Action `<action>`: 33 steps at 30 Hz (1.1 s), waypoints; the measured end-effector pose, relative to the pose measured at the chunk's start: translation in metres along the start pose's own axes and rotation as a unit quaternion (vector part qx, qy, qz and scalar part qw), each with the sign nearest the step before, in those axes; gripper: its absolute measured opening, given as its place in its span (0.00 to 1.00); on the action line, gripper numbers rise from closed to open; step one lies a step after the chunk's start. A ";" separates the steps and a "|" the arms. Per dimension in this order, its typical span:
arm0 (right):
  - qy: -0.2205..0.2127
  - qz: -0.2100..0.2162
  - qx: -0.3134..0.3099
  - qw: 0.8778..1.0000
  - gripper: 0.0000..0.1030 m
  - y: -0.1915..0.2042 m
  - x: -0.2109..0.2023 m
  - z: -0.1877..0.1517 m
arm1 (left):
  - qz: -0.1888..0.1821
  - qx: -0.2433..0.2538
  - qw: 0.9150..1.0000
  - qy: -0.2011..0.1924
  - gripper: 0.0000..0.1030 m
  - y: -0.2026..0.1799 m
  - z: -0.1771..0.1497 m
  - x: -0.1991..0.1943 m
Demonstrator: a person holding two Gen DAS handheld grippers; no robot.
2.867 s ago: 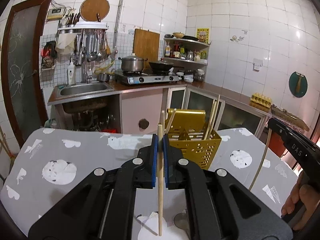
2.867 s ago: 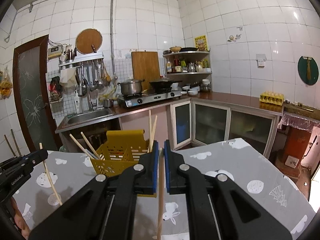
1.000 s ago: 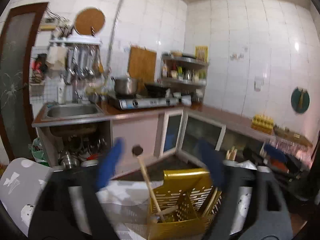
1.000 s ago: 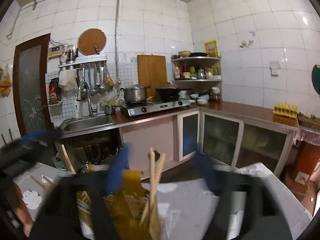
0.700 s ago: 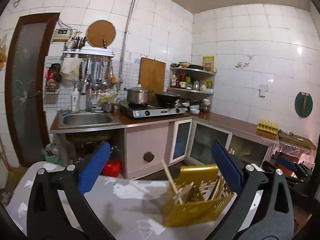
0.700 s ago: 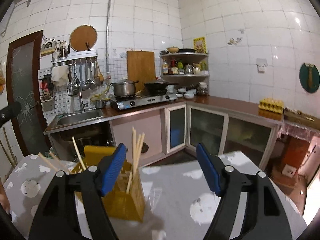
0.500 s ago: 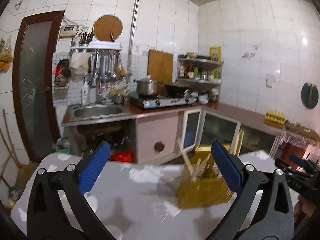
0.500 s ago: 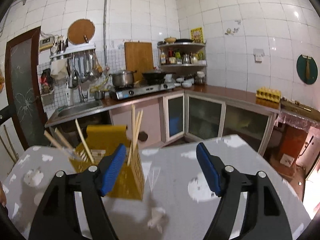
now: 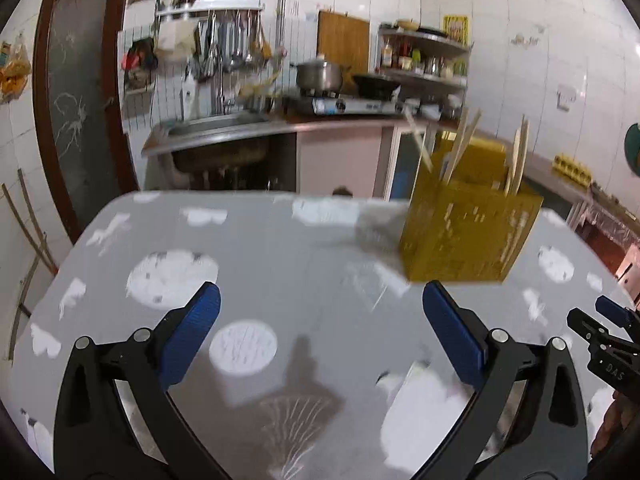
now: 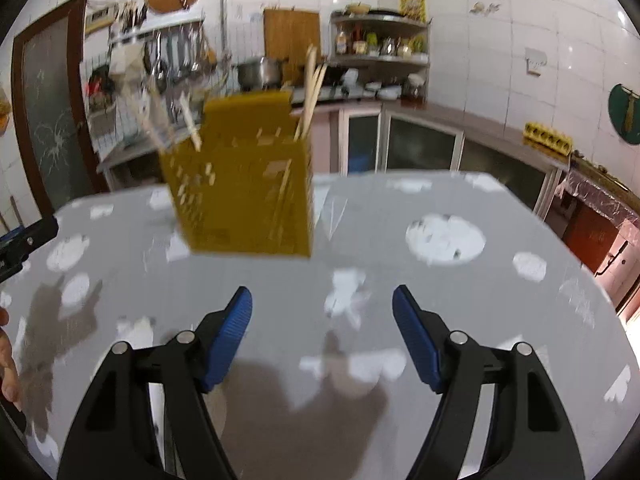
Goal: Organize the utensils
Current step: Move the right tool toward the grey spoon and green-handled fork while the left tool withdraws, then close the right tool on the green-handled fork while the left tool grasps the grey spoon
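Standing on the grey table cloth with white prints (image 9: pixel 304 280), the perforated yellow plastic utensil basket (image 9: pixel 468 236) holds several pale wooden chopsticks (image 10: pixel 312 92) upright and slanting. The left gripper (image 9: pixel 320 336) hangs above the cloth with its blue-padded jaws spread wide and empty; the right gripper (image 10: pixel 322 336) also gapes, nothing between its pads, the basket well ahead.

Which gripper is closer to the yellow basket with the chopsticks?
Right, slightly. The right gripper sits just in front of the yellow basket; the left gripper is off to its left, a bit farther away. Both are open and empty.
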State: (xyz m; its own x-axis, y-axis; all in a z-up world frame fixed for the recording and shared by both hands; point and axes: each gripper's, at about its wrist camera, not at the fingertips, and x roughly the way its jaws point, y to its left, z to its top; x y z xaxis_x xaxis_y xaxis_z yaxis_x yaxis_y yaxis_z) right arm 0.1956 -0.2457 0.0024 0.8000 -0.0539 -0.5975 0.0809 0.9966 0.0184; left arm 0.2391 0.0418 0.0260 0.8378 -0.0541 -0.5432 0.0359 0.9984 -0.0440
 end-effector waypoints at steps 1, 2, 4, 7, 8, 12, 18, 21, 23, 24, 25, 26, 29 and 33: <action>0.007 0.001 -0.004 1.000 0.70 0.003 0.001 -0.003 | 0.002 0.001 1.000 0.007 0.95 0.003 -0.005 0.001; 0.022 0.002 -0.011 1.000 0.70 0.009 0.005 -0.009 | 0.003 0.001 1.000 0.011 0.95 0.005 -0.008 0.002; 0.043 0.005 -0.019 0.999 0.70 0.016 0.011 -0.012 | 0.008 0.001 1.000 0.020 0.95 0.009 -0.014 0.003; 0.078 0.014 -0.026 0.997 0.70 0.027 0.021 -0.024 | 0.016 0.003 0.999 0.034 0.95 0.018 -0.019 0.003; 0.085 0.015 -0.030 0.996 0.70 0.031 0.023 -0.027 | 0.018 0.004 0.999 0.036 0.95 0.020 -0.020 0.003; 0.092 0.011 -0.045 0.995 0.69 0.043 0.024 -0.032 | 0.029 0.003 0.999 0.041 0.95 0.033 -0.023 0.003; 0.121 0.012 -0.063 0.991 0.62 0.062 0.030 -0.032 | 0.025 -0.022 0.998 0.055 0.95 0.052 -0.025 0.007; 0.131 0.015 -0.066 0.989 0.56 0.068 0.035 -0.033 | 0.025 -0.025 0.998 0.056 0.95 0.057 -0.026 0.008; 0.133 0.017 -0.067 0.989 0.52 0.072 0.036 -0.031 | 0.028 -0.026 0.998 0.055 0.95 0.060 -0.025 0.009; 0.134 0.018 -0.068 0.988 0.52 0.074 0.037 -0.029 | 0.028 -0.028 0.998 0.056 0.95 0.061 -0.025 0.010; 0.135 0.018 -0.068 0.988 0.51 0.076 0.038 -0.028 | 0.028 -0.032 0.997 0.057 0.95 0.064 -0.024 0.011; 0.137 0.020 -0.066 0.988 0.50 0.078 0.039 -0.026 | 0.027 -0.035 0.997 0.059 0.95 0.065 -0.024 0.012; 0.141 0.020 -0.062 0.988 0.47 0.082 0.046 -0.022 | 0.025 -0.046 0.997 0.061 0.95 0.069 -0.023 0.012; 0.146 0.017 -0.054 0.988 0.45 0.085 0.056 -0.014 | 0.025 -0.046 0.997 0.062 0.95 0.070 -0.023 0.012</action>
State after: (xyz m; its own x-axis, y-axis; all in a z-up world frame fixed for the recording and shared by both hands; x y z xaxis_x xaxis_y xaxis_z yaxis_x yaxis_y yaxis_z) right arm 0.2387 -0.1631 -0.0404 0.5948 -0.0150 -0.8038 -0.0198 0.9992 -0.0333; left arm 0.2387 0.1105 -0.0032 0.7639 -0.0123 -0.6452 -0.0592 0.9943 -0.0890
